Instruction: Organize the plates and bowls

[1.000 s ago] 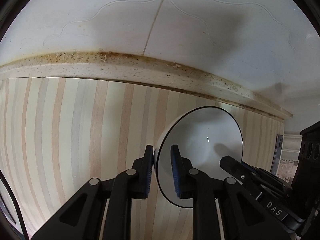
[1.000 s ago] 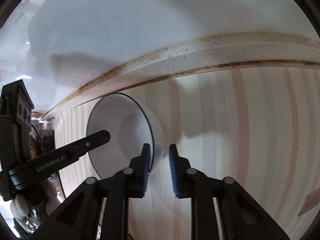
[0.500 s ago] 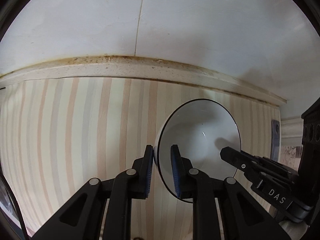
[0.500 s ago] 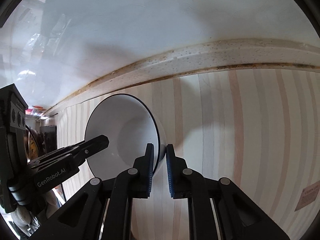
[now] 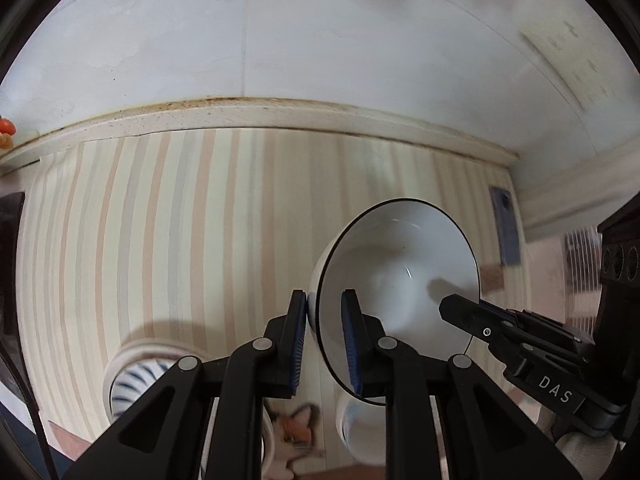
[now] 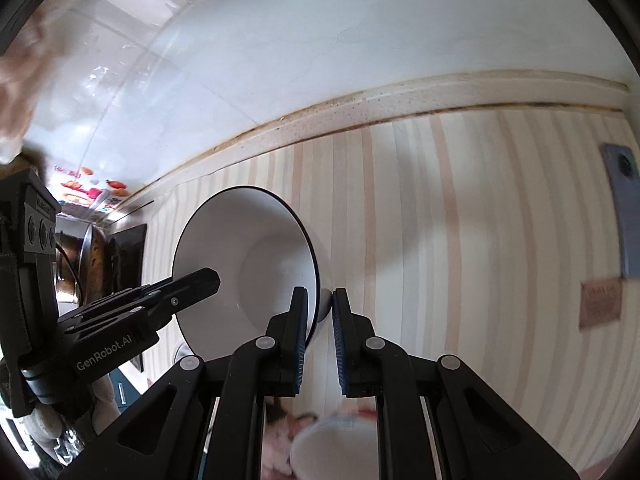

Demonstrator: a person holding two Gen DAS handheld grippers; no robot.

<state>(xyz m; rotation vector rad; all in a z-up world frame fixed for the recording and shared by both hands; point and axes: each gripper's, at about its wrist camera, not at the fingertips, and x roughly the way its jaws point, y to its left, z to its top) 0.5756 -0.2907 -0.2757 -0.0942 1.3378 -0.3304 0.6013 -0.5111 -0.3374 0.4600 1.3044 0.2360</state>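
Note:
A white bowl with a thin dark rim point(image 5: 396, 264) is held in the air above the striped table, its opening turned sideways. My left gripper point(image 5: 324, 320) is shut on its left rim. My right gripper point(image 6: 320, 312) is shut on the opposite rim; the bowl point(image 6: 248, 264) fills the left of that view. Each gripper shows in the other's view: the right one point(image 5: 520, 336) and the left one point(image 6: 132, 308). A blue-striped bowl point(image 5: 132, 380) and a white bowl point(image 5: 360, 432) stand on the table below.
The striped table point(image 5: 180, 240) ends at a stained wall trim point(image 5: 260, 114) with white wall behind. A grey phone point(image 6: 624, 208) and a brown card point(image 6: 602, 304) lie at the right. A cat-print item point(image 5: 296, 432) lies under the grippers. Dark kitchen items stand at the far left point(image 6: 120, 256).
Both grippers have lifted the bowl up and back from the wall. More of the table shows now, with the striped bowl, white bowl and cat print coming into view below.

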